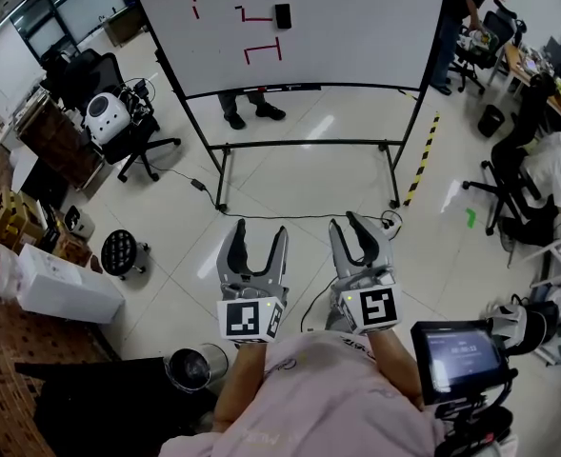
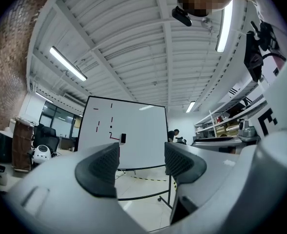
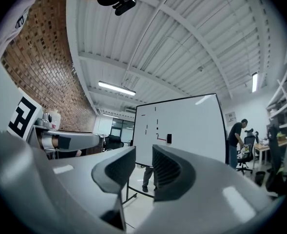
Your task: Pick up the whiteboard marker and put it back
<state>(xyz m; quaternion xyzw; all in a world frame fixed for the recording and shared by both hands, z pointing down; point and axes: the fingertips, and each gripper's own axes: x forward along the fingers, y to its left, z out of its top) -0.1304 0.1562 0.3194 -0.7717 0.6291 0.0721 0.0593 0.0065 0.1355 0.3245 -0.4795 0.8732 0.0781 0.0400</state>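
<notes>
The person in the pale pink shirt [image 1: 328,398] held both tools out side by side over the glossy tiled floor [image 1: 299,174], pointing toward the far end of the room. The left gripper [image 1: 260,228] had its grey jaws apart with nothing between them, and only the distant board showed through the gap. The right gripper [image 1: 349,231], just to its right, also had its jaws apart, by a narrower gap, and was likewise empty. Far ahead of both stood the large white whiteboard on a black wheeled frame [image 1: 356,27], well apart from the jaws. Short red line marks [image 1: 261,53] were drawn on its left half, and a small black oblong piece [image 1: 282,15] sat on its face just right of the upper strokes. The whiteboard marker could not be made out with certainty in any view, and whether that black piece was it could not be told. The legs of a person standing behind the board [image 1: 247,108] showed under its lower edge. A black cable [image 1: 290,217] ran across the floor between the frame and the grippers, and black-and-yellow striped tape [image 1: 421,160] lay to the right of the frame. A black office chair [image 1: 137,146] stood on the left, and a small dark screen on a mount [image 1: 459,355] sat near on the right.
</notes>
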